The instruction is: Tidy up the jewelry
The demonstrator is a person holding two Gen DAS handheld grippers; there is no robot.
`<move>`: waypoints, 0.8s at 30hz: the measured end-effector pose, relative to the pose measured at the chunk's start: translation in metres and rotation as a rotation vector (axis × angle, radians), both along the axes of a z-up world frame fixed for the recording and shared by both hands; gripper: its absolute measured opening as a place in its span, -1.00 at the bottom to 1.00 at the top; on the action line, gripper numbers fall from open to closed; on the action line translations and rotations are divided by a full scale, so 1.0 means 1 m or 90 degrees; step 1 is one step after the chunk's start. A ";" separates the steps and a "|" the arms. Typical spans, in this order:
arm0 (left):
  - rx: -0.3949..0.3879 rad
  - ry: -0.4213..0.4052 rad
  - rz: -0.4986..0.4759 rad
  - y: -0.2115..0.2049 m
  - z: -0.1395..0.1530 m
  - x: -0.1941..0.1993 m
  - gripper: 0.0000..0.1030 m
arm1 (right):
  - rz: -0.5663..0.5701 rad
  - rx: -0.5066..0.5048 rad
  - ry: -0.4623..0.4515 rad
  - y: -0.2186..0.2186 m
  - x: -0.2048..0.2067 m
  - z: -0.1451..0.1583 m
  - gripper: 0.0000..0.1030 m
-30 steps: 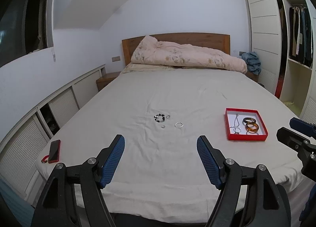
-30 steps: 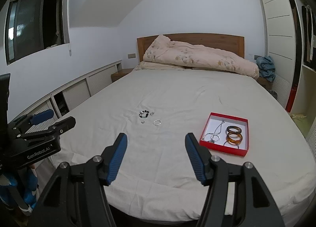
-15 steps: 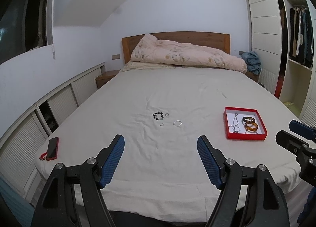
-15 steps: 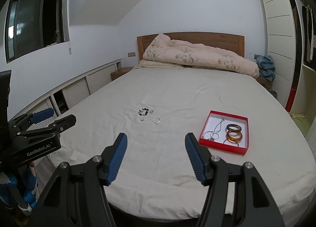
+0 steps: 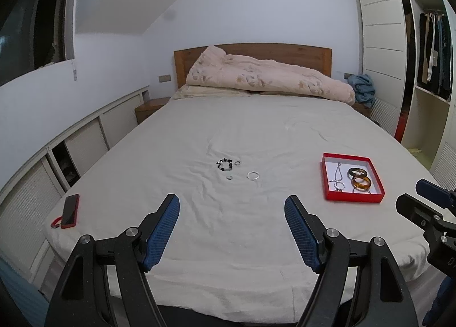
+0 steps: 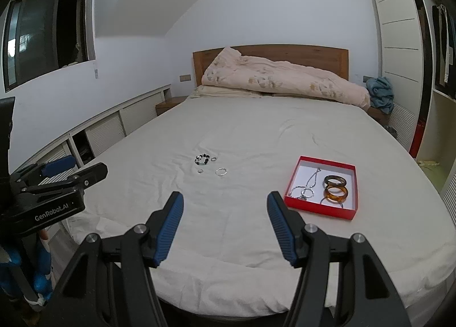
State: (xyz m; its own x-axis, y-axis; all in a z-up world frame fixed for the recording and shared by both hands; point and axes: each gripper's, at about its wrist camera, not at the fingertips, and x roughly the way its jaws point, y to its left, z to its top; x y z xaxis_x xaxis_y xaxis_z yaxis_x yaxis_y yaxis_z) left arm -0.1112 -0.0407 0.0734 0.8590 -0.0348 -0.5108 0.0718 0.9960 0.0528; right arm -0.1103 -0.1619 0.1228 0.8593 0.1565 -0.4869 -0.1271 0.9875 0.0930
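Observation:
A red jewelry box (image 5: 326,181) (image 6: 293,184) lies on the white bed and holds a silver necklace (image 6: 309,184), a dark bangle (image 6: 335,181) and an amber bangle (image 6: 336,194). In the middle of the bed lie a black bead bracelet (image 5: 224,164) (image 6: 201,159), a silver ring (image 5: 253,175) (image 6: 221,171) and two small rings (image 5: 229,177). My left gripper (image 5: 232,208) is open and empty above the bed's near edge. My right gripper (image 6: 225,204) is open and empty, left of the box.
A red phone (image 5: 70,211) lies at the bed's left corner. A pink duvet (image 5: 265,77) is piled at the headboard. Low cabinets (image 5: 85,141) run along the left wall. A wardrobe (image 5: 427,70) stands at the right.
Both grippers have drawn back a little from the bed, so the jewelry sits slightly farther away. Both stay open.

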 end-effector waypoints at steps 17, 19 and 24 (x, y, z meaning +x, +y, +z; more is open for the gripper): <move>0.006 0.083 -0.011 0.000 -0.034 0.043 0.50 | 0.006 0.002 0.047 0.002 0.038 -0.026 0.21; 0.005 0.090 -0.010 0.000 -0.038 0.048 0.50 | 0.006 0.002 0.055 0.001 0.042 -0.030 0.21; 0.006 0.106 -0.011 0.000 -0.047 0.058 0.50 | 0.007 0.001 0.075 0.001 0.050 -0.040 0.21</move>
